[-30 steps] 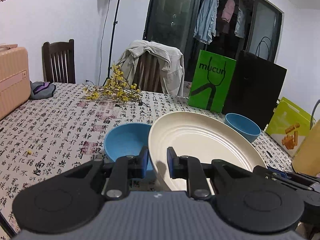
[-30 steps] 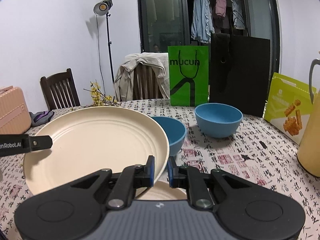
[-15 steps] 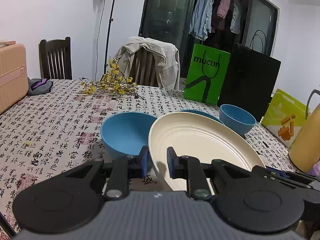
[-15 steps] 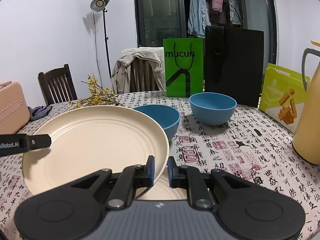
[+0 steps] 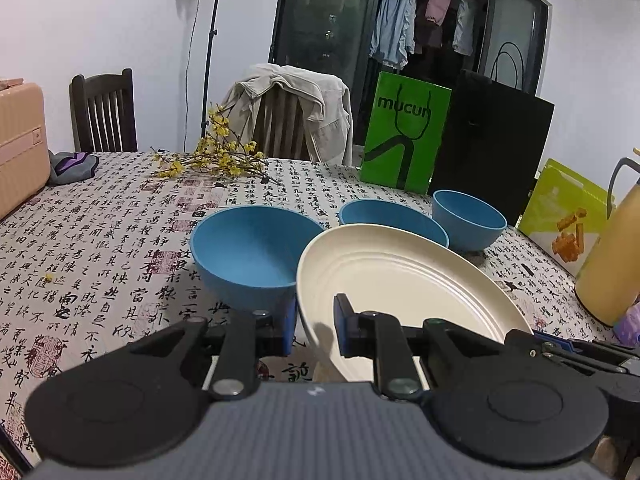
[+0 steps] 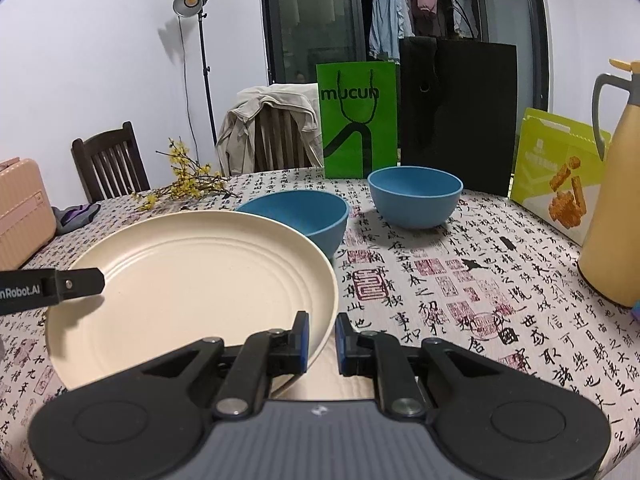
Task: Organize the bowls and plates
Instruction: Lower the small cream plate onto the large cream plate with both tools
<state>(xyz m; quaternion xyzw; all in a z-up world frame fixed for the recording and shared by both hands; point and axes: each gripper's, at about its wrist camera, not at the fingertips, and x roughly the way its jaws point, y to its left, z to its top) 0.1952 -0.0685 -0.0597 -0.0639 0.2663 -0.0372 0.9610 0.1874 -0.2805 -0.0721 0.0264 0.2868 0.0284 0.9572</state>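
Item: cream plate [image 6: 192, 288], lower left of the right-wrist frame, carried off the table. Left gripper [image 5: 316, 328] and right gripper [image 6: 321, 338] each clamped on its rim. 3 blue bowls [image 5: 252, 256] stand separate, centre frame, unstacked. Judged: sorting early; plate unplaced, bowls left.

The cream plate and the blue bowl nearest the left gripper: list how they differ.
The cream plate is wide, shallow and ridged in rings; the blue bowl is deep, smooth and narrower. The plate is pinched at opposite rims by the left gripper and the right gripper and sits tilted; the bowl stands upright on the tablecloth, gripped by nothing. Both are plain, matte and empty.
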